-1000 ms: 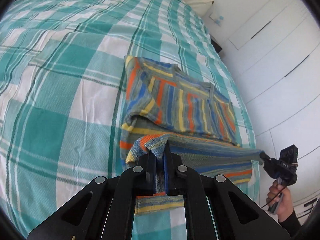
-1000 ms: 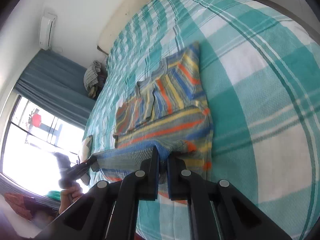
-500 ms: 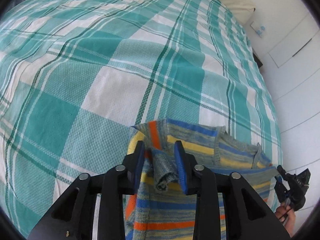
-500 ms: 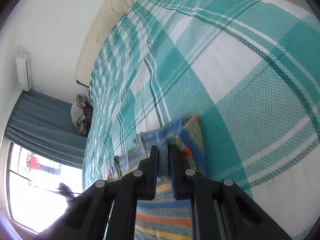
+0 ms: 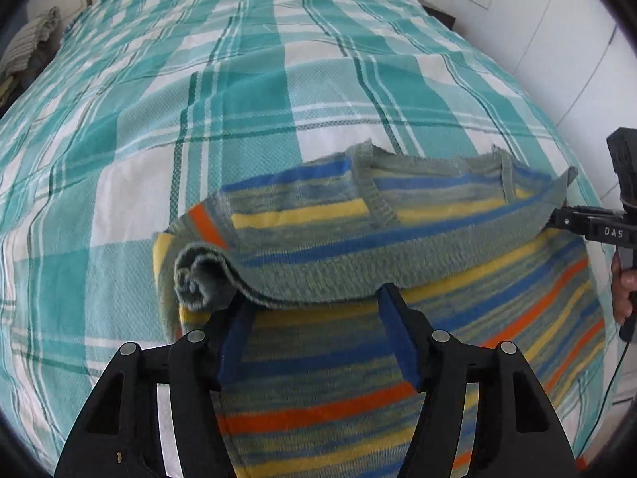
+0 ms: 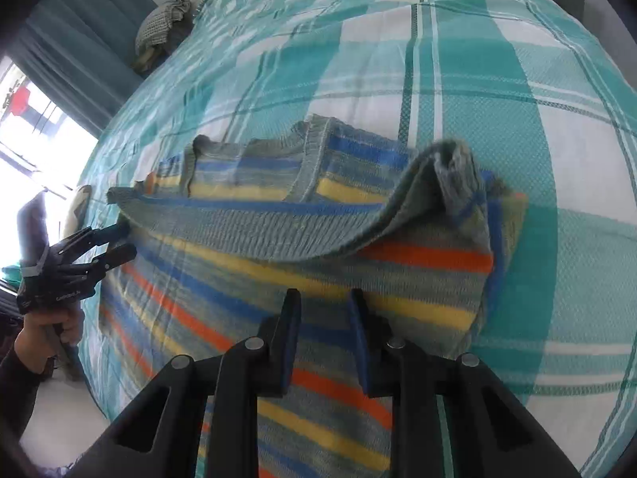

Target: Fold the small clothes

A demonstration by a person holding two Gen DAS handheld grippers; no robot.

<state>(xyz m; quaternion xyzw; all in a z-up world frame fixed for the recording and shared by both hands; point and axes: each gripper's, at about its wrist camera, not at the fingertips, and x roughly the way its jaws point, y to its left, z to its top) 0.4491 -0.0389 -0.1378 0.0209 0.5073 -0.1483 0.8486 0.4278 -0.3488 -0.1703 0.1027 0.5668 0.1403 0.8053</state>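
Observation:
A striped knit sweater in grey, blue, yellow and orange lies folded on the plaid bed; it also shows in the right wrist view. Its grey ribbed hem has been brought over to the neckline and sags loose. My left gripper is open, just behind the hem's curled left corner, not holding it. My right gripper is open over the sweater's body, behind the hem's raised right corner. Each gripper shows in the other's view, the right and the left, at opposite hem ends.
The teal and white plaid bedspread covers the bed. A bundle of grey cloth lies at the far end near a blue curtain. White cupboard doors stand beside the bed. A bright window is at left.
Both grippers carried the hem forward over the sweater to the neckline, then opened and let it go. The hem now lies loose on the folded sweater.

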